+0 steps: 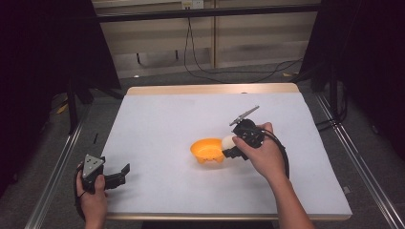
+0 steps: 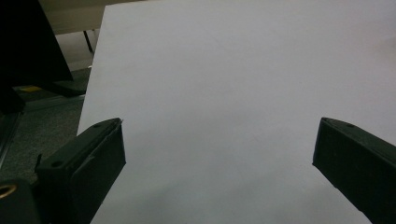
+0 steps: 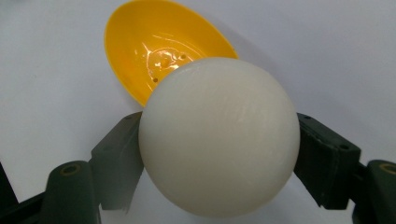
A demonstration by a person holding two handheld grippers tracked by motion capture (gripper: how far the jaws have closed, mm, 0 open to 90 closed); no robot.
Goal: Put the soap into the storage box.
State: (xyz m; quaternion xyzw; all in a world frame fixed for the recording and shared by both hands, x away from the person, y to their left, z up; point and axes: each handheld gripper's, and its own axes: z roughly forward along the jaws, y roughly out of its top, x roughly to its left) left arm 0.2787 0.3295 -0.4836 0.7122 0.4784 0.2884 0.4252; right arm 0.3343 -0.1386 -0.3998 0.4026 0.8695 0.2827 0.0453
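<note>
Right gripper (image 3: 219,154) is pinching the white ball (image 3: 219,140) in its jaws right beside the yellow bowl (image 3: 163,46), so the drop is what's left (left gripper (image 2: 217,154) is idling, jaws spread, over the worktop (image 2: 233,70)).

The white ball (image 3: 218,140) looks smooth, matt plastic – faintly ridged; the yellow bowl (image 3: 154,46) is glossy plastic. The table (image 1: 157,119) has a matt white top – pale wood edging.
</note>
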